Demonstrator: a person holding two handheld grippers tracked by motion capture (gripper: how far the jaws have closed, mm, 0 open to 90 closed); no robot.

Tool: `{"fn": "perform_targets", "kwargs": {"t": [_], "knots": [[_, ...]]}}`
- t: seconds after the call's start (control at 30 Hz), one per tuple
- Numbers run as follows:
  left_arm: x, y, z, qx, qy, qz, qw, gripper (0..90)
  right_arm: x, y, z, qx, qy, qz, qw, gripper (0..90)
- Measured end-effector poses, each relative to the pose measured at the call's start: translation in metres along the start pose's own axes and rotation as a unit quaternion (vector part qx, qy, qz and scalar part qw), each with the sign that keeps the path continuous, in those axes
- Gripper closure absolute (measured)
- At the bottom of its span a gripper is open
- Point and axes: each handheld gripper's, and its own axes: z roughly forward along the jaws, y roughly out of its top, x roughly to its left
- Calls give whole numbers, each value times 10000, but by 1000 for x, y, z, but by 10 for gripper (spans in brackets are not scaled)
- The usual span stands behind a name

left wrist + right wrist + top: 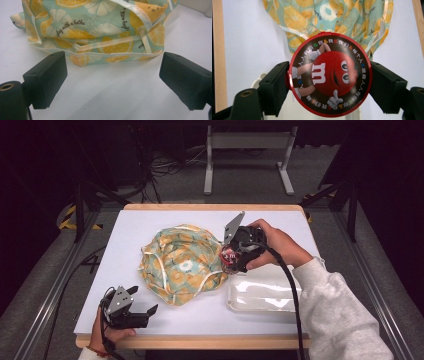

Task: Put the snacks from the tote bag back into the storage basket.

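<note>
A crumpled cloth bag (182, 262) printed with orange slices on teal lies mid-table, its pale straps looped over it. My right gripper (231, 255) is at the bag's right edge, shut on a round red M&M's container (329, 75), whose lid faces the camera between the two jaws. The bag (332, 20) lies just beyond it. My left gripper (145, 307) rests open near the table's front left corner, pointing at the bag (100, 27), with bare table between its fingers (47, 77).
A clear plastic tray (262, 295) lies at the front right, just below the right hand. The white table top (150, 225) has a wooden rim. Cables and a metal stand sit on the floor behind the table.
</note>
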Motion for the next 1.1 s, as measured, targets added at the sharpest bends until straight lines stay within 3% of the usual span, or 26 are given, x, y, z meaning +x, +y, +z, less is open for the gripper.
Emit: {"fn": "perform_targets", "kwargs": {"t": [1.1], "knots": [[0, 0, 1, 4, 50, 3, 10000, 86, 1, -54, 2, 265, 56, 213, 9994, 238]]}}
